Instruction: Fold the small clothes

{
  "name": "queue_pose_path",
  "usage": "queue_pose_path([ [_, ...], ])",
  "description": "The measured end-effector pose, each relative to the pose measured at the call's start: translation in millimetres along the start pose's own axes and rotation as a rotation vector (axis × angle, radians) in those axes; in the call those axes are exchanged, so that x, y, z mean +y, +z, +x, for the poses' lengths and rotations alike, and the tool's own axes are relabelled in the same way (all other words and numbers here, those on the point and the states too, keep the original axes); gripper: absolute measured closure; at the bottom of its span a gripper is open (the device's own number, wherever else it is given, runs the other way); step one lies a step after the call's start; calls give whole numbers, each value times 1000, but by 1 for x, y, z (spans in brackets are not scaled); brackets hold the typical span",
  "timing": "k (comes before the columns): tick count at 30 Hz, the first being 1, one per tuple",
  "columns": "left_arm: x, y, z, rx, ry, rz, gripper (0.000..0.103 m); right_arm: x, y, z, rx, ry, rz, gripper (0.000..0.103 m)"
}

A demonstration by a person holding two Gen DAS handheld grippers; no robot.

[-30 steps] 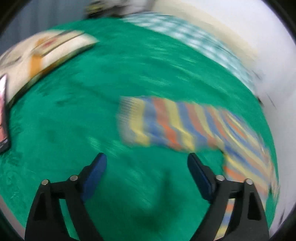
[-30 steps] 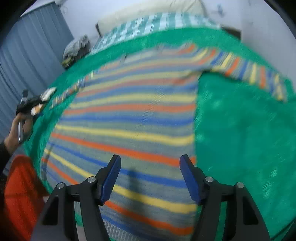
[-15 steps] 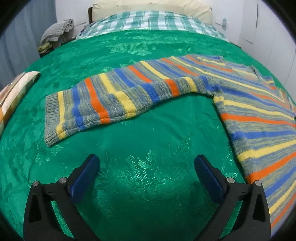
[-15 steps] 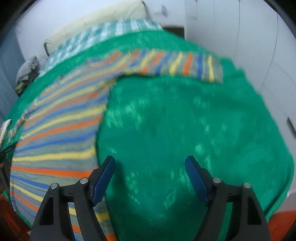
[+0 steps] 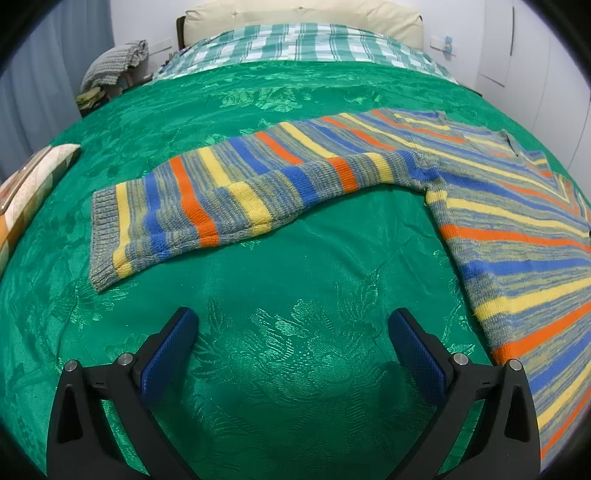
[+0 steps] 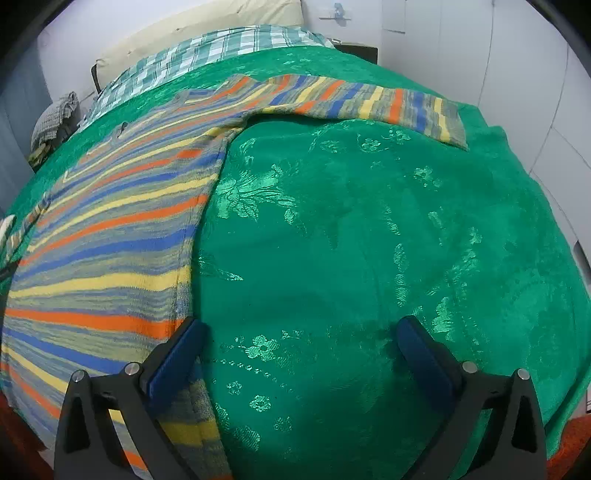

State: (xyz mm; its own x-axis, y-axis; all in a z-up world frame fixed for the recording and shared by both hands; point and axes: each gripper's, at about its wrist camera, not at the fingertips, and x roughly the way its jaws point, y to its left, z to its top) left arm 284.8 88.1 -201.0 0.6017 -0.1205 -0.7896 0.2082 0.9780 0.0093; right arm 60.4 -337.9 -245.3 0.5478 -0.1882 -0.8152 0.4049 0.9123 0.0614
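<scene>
A striped knit sweater in blue, orange, yellow and grey lies flat on a green bedspread. In the left wrist view its left sleeve stretches out to the left, cuff at the far left. My left gripper is open and empty, above bare bedspread, short of that sleeve. In the right wrist view the sweater body fills the left side and the other sleeve runs to the far right. My right gripper is open and empty, its left finger over the sweater's side edge.
A plaid sheet and cream pillow lie at the bed's head. A pile of grey cloth sits at the back left. A patterned cushion lies at the left edge. White walls stand to the right.
Both grippers have swung and steadied. The left view turned from a blurred sweep to face the left sleeve. The right view moved off the sweater body to the bedspread beside it.
</scene>
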Motion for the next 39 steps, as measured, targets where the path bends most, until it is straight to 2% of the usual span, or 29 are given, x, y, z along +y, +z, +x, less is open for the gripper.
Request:
queue_pose_path([
  [39,1,0,1,0,0,2,0,0,1,0,-30,-13,-22,0],
])
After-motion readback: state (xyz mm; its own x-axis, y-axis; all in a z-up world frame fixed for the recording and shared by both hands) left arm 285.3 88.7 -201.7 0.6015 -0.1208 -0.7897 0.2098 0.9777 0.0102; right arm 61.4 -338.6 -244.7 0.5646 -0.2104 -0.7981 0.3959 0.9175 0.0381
